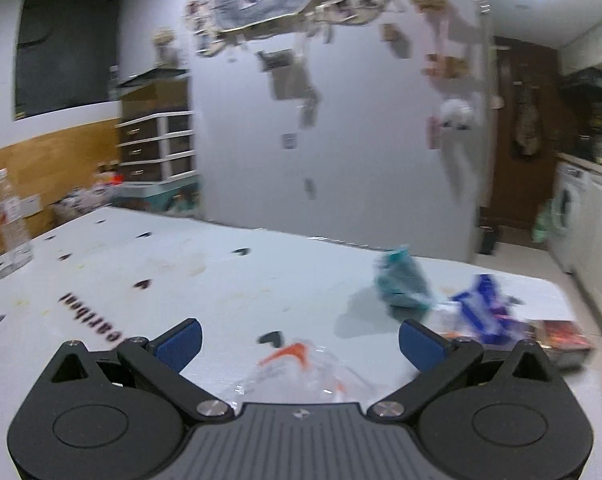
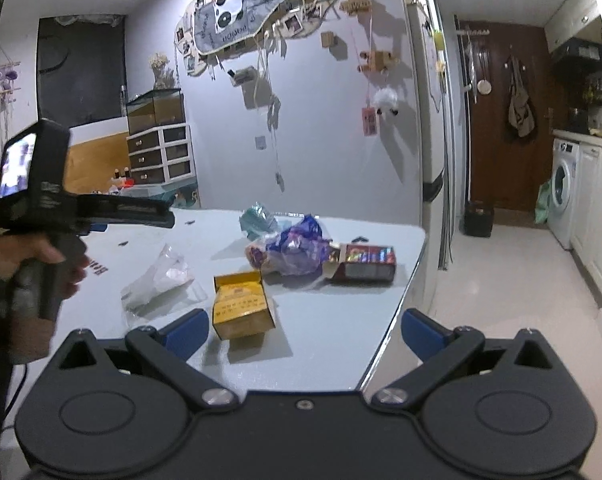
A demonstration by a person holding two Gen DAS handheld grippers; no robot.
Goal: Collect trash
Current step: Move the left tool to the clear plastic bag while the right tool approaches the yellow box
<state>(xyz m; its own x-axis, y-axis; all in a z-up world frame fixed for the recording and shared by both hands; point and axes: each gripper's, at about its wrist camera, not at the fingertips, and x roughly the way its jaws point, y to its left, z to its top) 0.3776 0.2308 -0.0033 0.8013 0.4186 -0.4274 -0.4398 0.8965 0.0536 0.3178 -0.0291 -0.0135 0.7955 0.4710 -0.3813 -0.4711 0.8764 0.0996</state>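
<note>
Pale blue-grey tabletop [image 2: 341,340], lightly stained, printed with small dark marks and some lettering near its left side. Trash lies scattered toward the right corner: a yellow carton [image 2: 241,308] standing upright with its top flap open, nearest the right tongs [image 2: 301,336]; a crumpled clear plastic bag [image 2: 161,276] to its left; a red carton [image 2: 365,262] lying on its side farther back; a purple-blue wrapper [image 2: 297,248] bunched up against the red carton; a teal wrapper [image 2: 257,218] behind that, near the far edge. Right tongs spread wide, holding nothing, hanging over the tabletop's near right corner. Left tongs [image 1: 299,344] also spread wide and empty, low above the clear plastic bag [image 1: 297,372], which sits between the blue fingers [image 1: 181,340] without visible contact. Left view is motion-blurred. A hand [image 2: 41,264] grips the left device's handle at the left edge of the right view. A clear plastic bottle [image 1: 11,220] stands at the tabletop's far left. Room: white wall hung with photos and small ornaments, a drawer unit [image 2: 161,154] with a glass tank on top, a dark brown door [image 2: 505,120], a washing machine [image 2: 563,196] under white cabinets, pale floor.
</note>
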